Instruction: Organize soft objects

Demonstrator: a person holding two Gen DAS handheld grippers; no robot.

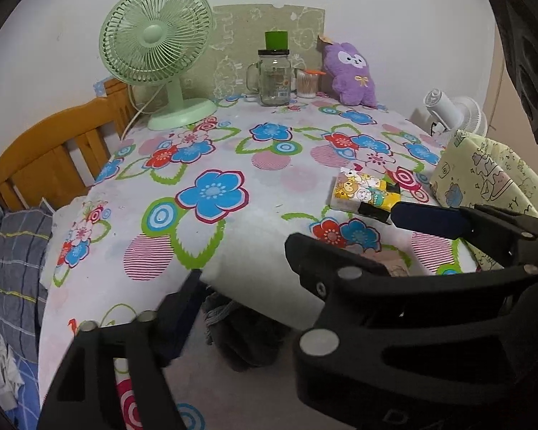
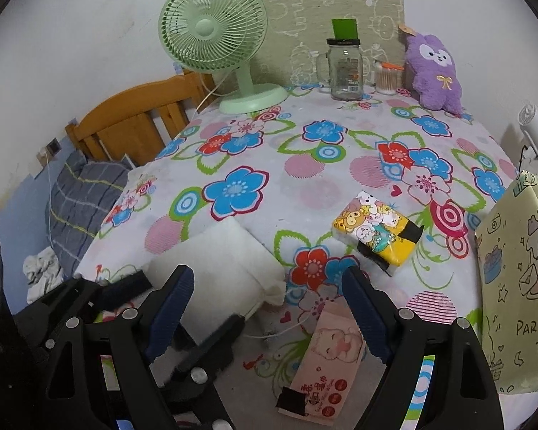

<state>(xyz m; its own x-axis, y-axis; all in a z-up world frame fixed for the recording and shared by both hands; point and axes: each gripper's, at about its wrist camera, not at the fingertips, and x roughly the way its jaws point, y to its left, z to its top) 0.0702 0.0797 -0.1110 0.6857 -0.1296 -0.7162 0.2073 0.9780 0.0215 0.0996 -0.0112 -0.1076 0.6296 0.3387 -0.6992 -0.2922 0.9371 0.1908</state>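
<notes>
A white folded cloth lies at the front edge of the flowered table. My left gripper straddles this cloth, jaws wide, pads not visibly pressing it; one of its black fingers shows in the right wrist view. My right gripper stands open above the table with nothing between its fingers. A pink tissue pack lies flat just under its right finger. A yellow cartoon tissue pack rests further right. The purple plush sits upright at the back.
A green fan, a glass jar and a cotton-swab tub line the back. A pale printed bag stands at the right edge, a white fan behind it. A wooden bed frame and bedding lie left.
</notes>
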